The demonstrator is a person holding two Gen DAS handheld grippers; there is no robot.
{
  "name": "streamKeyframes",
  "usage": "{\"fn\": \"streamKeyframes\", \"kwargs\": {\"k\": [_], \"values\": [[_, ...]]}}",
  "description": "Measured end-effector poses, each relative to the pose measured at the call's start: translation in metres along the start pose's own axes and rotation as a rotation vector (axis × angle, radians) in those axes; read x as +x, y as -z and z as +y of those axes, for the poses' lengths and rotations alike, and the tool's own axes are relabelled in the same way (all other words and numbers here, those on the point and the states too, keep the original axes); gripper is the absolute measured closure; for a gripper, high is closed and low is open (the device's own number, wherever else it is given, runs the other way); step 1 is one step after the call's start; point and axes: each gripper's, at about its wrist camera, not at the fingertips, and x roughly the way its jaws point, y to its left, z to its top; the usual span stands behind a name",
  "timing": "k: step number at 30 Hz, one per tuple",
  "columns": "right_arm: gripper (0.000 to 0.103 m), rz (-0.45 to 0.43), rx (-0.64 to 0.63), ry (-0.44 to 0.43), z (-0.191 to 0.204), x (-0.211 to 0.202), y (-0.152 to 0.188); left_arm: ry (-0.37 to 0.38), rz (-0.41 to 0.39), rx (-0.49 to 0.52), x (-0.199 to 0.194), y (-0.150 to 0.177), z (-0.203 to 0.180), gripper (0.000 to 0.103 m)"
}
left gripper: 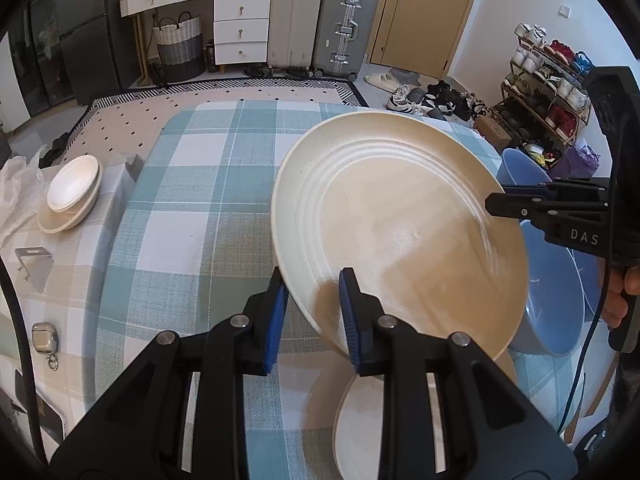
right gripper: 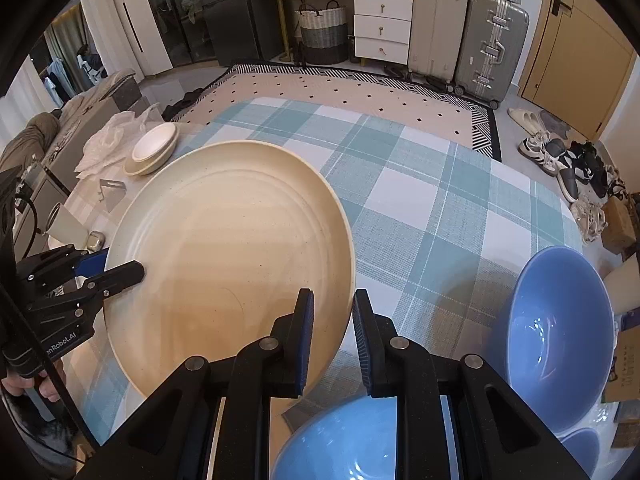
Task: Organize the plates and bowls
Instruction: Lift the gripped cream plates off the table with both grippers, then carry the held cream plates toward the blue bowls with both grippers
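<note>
A large cream plate (left gripper: pixel 400 228) with ringed grooves is held tilted above the checked tablecloth (left gripper: pixel 192 216). My left gripper (left gripper: pixel 314 316) is shut on its near rim. My right gripper (right gripper: pixel 332 336) is shut on the opposite rim of the same plate (right gripper: pixel 232 248), and it shows at the right of the left wrist view (left gripper: pixel 496 202). Another cream plate (left gripper: pixel 360 420) lies on the table under the left gripper. Blue bowls stand at the right (right gripper: pixel 560 340) and below the right gripper (right gripper: pixel 340 440).
A stack of small cream bowls on a plate (left gripper: pixel 74 192) sits at the table's far left, by a plastic bag (right gripper: pixel 108 140). A metal bracket (left gripper: pixel 34 262) and an earbud case (left gripper: pixel 44 336) lie on the left edge. Suitcases, drawers and a shoe rack stand beyond.
</note>
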Motion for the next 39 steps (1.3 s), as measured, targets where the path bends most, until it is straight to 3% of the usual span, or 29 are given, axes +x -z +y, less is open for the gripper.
{"fn": "streamKeyframes", "kwargs": {"k": [24, 39], "values": [[0.083, -0.122, 0.002, -0.052, 0.029, -0.069, 0.050, -0.015, -0.062, 0.020, -0.080, 0.044, -0.018, 0.080], [0.083, -0.137, 0.029, -0.081, 0.043, -0.073, 0.084, -0.024, -0.061, 0.034, -0.097, 0.073, -0.018, 0.080]]}}
